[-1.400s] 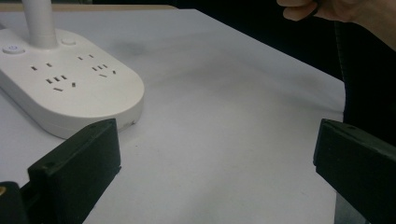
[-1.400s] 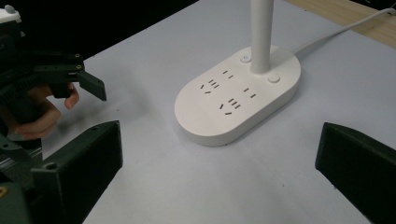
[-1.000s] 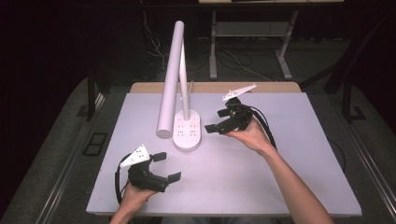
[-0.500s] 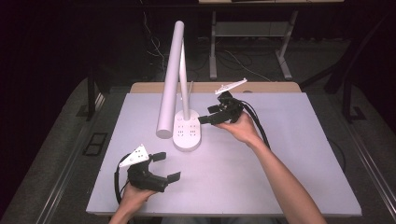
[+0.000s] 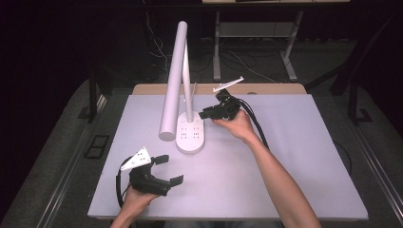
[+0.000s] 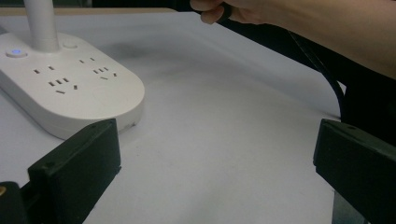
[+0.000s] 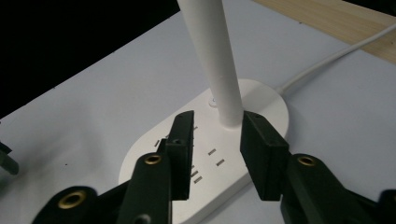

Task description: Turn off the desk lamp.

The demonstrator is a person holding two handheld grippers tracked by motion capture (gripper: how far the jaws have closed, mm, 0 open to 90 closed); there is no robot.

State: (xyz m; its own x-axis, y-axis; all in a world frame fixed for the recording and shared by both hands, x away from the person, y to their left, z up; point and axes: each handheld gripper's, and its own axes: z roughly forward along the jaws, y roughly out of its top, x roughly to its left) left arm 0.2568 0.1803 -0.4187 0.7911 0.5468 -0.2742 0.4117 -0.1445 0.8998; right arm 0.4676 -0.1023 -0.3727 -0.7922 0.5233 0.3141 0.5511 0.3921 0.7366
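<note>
A white desk lamp stands mid-table on an oval base (image 5: 191, 137) with sockets in its top; its stem (image 5: 187, 85) rises straight and its tube head (image 5: 173, 80) slants down to the left. My right gripper (image 5: 204, 115) hovers at the base's right edge, pointing left. In the right gripper view its jaws (image 7: 217, 149) have just been closing to a narrow gap. They frame the foot of the stem (image 7: 215, 56) without touching it, with nothing between them. My left gripper (image 5: 169, 169) rests open near the front left, its jaws (image 6: 215, 172) wide and facing the base (image 6: 70, 88).
The lamp's white cord (image 7: 327, 58) runs off the back of the base toward a wooden strip (image 5: 266, 89) at the table's far edge. A blue light (image 6: 16, 52) glows on a button beside the stem. The right forearm (image 5: 280, 180) crosses the table's right half.
The right gripper has moved left and down to the lamp base, and its jaws have narrowed from wide apart to a small gap. The left gripper has stayed put.
</note>
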